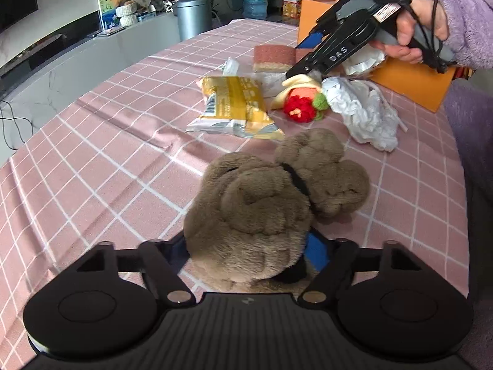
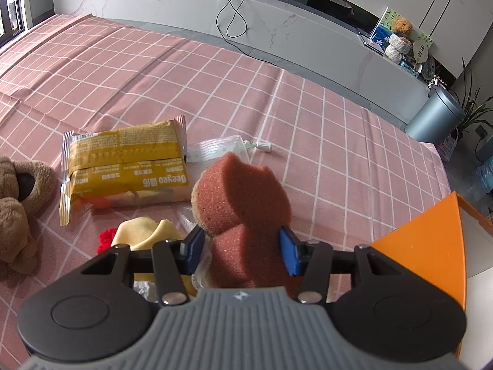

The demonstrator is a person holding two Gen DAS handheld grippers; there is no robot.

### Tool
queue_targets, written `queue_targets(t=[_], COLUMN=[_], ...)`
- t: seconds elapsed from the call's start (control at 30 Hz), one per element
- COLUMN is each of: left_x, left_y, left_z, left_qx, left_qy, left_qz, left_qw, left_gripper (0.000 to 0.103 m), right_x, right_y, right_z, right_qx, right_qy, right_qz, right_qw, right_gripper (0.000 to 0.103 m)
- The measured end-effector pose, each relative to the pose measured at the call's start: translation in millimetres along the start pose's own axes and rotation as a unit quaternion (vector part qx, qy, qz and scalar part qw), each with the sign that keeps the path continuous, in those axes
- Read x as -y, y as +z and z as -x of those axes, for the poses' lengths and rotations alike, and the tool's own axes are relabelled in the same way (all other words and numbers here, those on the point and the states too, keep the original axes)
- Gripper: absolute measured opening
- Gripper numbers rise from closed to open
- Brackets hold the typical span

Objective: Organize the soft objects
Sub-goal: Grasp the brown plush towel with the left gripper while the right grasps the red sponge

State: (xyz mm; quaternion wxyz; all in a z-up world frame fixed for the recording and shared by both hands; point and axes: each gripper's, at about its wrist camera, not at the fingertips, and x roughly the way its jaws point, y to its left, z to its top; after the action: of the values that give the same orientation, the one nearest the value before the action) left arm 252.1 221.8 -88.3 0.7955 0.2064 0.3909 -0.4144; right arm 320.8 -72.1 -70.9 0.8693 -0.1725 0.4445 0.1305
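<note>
A brown plush toy [image 1: 262,203] lies on the pink checked tablecloth [image 1: 101,160], close in front of the left wrist camera. My left gripper [image 1: 248,249] straddles its near end, and both blue pads touch its sides. The same plush toy [image 2: 15,203] shows at the left edge of the right wrist view. My right gripper [image 2: 240,246] is shut on a reddish sponge [image 2: 243,203], which is pinched into a waist between the blue pads. In the left wrist view the right gripper [image 1: 303,55], held by a hand in a purple fleece sleeve, grips the sponge [image 1: 272,57] at its right end.
A yellow snack packet [image 1: 234,104] [image 2: 126,160], a crocheted red flower in a yellow wrap [image 1: 300,101] and a crumpled white bag [image 1: 363,111] lie mid-table. An orange box [image 1: 409,80] [image 2: 431,246] stands at the right. A clear plastic packet [image 2: 222,149] lies beyond the sponge.
</note>
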Motion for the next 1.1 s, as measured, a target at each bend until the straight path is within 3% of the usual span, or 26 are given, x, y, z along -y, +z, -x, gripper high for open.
queue_targets(t=[0.23, 0.47, 0.7, 0.9, 1.1], left_x=[13, 25, 34, 47, 68], left_y=[-3, 4, 12, 18, 18], left_z=[4, 10, 24, 46, 44], left_qx=[0.008, -0.004, -0.006, 0.029, 0.05], left_qy=[0.019, 0.056, 0.096, 0.138, 0.169], left_qz=[0.019, 0.035, 0.06, 0.143, 0.256], left_qw=[0.9996, 0.9978, 0.9935, 0.9796, 0.9504], left_gripper=[0.061, 0.059, 0.057, 0.057, 0.057], right_x=[3, 3, 10, 11, -12], right_y=[1, 2, 3, -3, -25], right_z=[4, 17, 48, 82, 83], right_qx=[0.003, 0.01, 0.048, 0.087, 0.066], right_qy=[0.003, 0.006, 0.025, 0.051, 0.079], right_qz=[-0.005, -0.014, -0.024, -0.025, 0.003], right_qw=[1.0, 1.0, 0.998, 0.995, 0.995], right_gripper=[0.047, 0.045, 0.045, 0.046, 0.047])
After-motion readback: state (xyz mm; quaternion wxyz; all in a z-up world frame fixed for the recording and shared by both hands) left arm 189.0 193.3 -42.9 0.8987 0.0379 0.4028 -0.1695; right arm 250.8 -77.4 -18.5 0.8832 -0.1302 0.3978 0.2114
